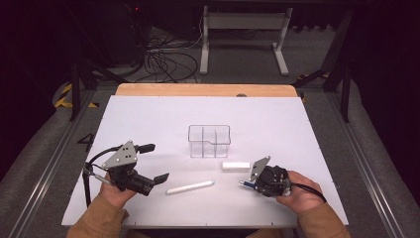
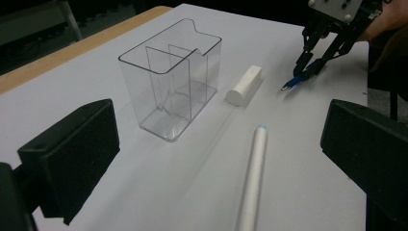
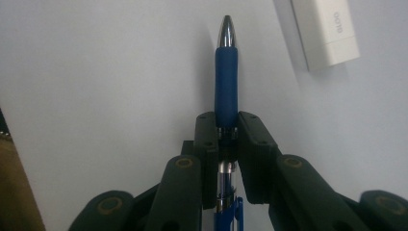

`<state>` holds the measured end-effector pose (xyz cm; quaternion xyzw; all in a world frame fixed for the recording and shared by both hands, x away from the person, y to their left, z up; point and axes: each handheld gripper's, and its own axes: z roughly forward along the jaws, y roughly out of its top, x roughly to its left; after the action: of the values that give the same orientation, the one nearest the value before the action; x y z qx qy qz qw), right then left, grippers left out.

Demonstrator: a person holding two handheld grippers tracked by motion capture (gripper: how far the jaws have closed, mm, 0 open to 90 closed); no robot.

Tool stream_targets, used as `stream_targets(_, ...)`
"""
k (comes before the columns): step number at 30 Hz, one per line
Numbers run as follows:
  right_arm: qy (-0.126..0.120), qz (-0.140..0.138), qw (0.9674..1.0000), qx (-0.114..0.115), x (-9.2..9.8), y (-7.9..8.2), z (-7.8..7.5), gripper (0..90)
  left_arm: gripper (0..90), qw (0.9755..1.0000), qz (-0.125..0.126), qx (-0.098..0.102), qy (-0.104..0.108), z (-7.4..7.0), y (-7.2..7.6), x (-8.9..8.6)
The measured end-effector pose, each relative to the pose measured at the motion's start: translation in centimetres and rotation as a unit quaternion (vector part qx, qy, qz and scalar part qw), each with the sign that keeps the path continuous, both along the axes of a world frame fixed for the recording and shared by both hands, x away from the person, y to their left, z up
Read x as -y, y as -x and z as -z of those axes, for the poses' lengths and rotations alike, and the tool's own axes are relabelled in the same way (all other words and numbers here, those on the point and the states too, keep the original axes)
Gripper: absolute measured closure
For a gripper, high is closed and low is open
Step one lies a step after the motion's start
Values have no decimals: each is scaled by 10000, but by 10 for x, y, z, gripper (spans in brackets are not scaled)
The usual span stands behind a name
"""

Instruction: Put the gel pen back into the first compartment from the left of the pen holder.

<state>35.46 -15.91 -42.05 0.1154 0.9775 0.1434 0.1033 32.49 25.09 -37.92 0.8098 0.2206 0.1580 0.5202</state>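
On the white table in the high view, the right gripper sits near the front edge with its jaws clamped on a blue pen, whose tip pokes out toward the middle. The left gripper rests at the other side, jaws spread wide and holding nothing. Between the two lie a white marker and, nearer the right gripper, a white glue stick; a clear three-part organizer stands just behind them.

In the left gripper view, its two black pads stand far apart at the picture's edges, the marker lying on the table between them and the organizer upright beyond. The right gripper shows farther off, the pen slanting down with its tip close to the table.

In the right gripper view, the pads pinch the pen just behind its rubber sleeve, at the chrome band. The pen looks light and stiff; the metal is likely slippery, so a hold on the soft blue sleeve would probably be surer. With much of the barrel out ahead of the pads, it may pivot if the tip knocks the organizer's rim.
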Motion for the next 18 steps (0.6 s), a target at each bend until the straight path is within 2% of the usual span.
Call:
stream_targets(4, -129, 10, 9999, 48, 3, 1, -5, 794, 8, 10000, 1, 22, -22, 0, 0, 0)
stream_targets(14, -234, 0, 9997, 94, 4, 4, -11, 794, 8, 10000, 8, 15, -5, 0, 0, 0)
stream_targets(18, -411, 15, 9990, 163, 5, 4, -14, 793, 9, 10000, 8, 11, -11, 0, 0, 0)
